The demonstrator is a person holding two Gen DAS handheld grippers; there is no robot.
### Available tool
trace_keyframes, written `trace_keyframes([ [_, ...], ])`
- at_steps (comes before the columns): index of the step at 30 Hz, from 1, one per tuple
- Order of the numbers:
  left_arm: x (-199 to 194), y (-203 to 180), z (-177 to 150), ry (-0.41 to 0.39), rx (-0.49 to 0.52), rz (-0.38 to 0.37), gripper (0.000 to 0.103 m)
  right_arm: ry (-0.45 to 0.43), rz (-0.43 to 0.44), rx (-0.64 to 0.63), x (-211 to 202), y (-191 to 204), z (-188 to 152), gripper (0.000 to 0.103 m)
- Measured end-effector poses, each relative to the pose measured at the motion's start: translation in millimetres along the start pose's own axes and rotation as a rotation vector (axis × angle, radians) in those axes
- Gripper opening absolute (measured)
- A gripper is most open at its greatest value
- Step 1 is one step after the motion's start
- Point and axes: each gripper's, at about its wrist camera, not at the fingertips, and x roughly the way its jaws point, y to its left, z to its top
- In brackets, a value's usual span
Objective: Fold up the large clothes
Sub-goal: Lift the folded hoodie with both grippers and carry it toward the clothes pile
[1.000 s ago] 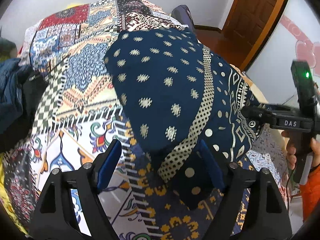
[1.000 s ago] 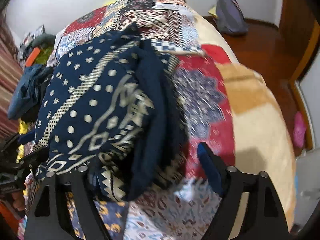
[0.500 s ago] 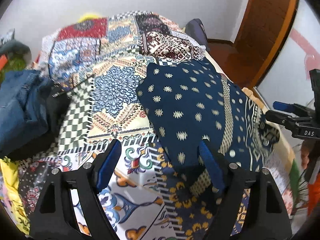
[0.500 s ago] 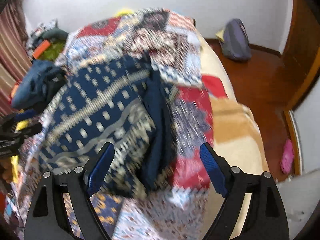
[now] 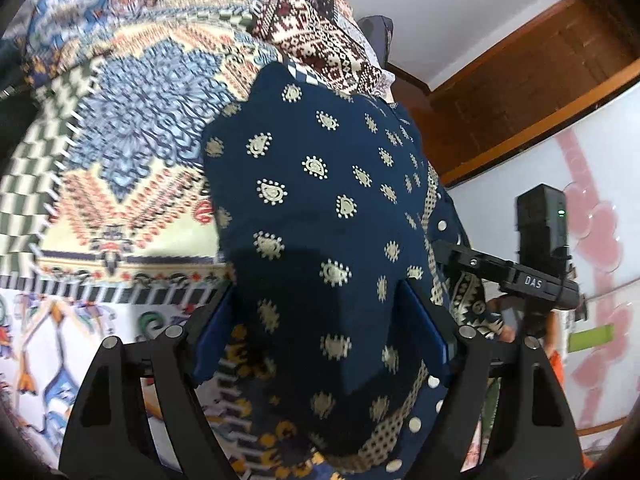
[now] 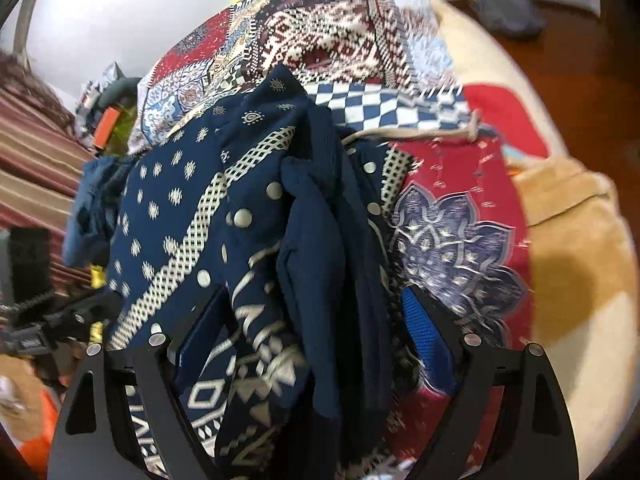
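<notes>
Navy patterned garment [image 5: 320, 216], cream paisley dots and a dotted band, lies bunched on the patchwork bedspread [image 5: 120, 128], near the bed's right side in the left wrist view. In the right wrist view the same garment [image 6: 224, 216] shows thick plain-navy folds down its middle; layers are stacked, so sleeves or hem can't be sorted out. Bottom edge is cut off by both frames.

Left gripper [image 5: 320, 344]: jaws spread wide, straddling the garment's near end. Cloth fills the gap and covers part of the right pad; no visible pinch, pads look clear of it. Right gripper [image 6: 316, 344]: also wide, folds of cloth bulging up between the blue pads, left pad half hidden behind fabric. Contact at the pads is hard to confirm, and the frame is motion-blurred.

The right gripper's body also shows at the left view's right edge, black with a green light, partly behind the garment. A hand [image 5: 508, 320] is barely visible under it.

Blue clothing pile [image 6: 92, 216] sits at the bed's left, blurred. Wooden door [image 5: 520, 80] and a grey bag [image 6: 504, 0] on the floor lie beyond.
</notes>
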Motion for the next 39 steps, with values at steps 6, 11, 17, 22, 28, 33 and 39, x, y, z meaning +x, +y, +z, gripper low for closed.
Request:
trace_keyframes([
  [6, 14, 8, 9, 0.013, -0.062, -0.073, 0.084, 0.05, 0.107, 0.059, 13, -3, 7, 0.086],
  [11, 11, 9, 7, -0.011, -0.077, -0.075, 0.073, 0.047, 0.109, 0.069, 13, 7, 3, 0.076],
  [17, -8, 15, 0, -0.02, -0.09, -0.1, 0.048, 0.004, 0.089, 0.05, 1, 27, -2, 0.037],
  [22, -45, 7, -5, -0.052, -0.029, -0.055, 0.044, -0.004, 0.03, -0.015, -6, 63, -3, 0.029],
  [28, -124, 15, -6, -0.16, 0.035, -0.041, 0.044, -0.044, 0.032, -0.098, -22, 113, 3, 0.029],
  [33, -204, 39, -2, -0.286, 0.054, -0.032, 0.044, -0.119, 0.049, -0.208, -31, 194, 16, 0.029],
  [39, -297, 84, 13, -0.418, 0.06, 0.01, 0.044, -0.184, 0.102, -0.311, -17, 294, 36, 0.029],
])
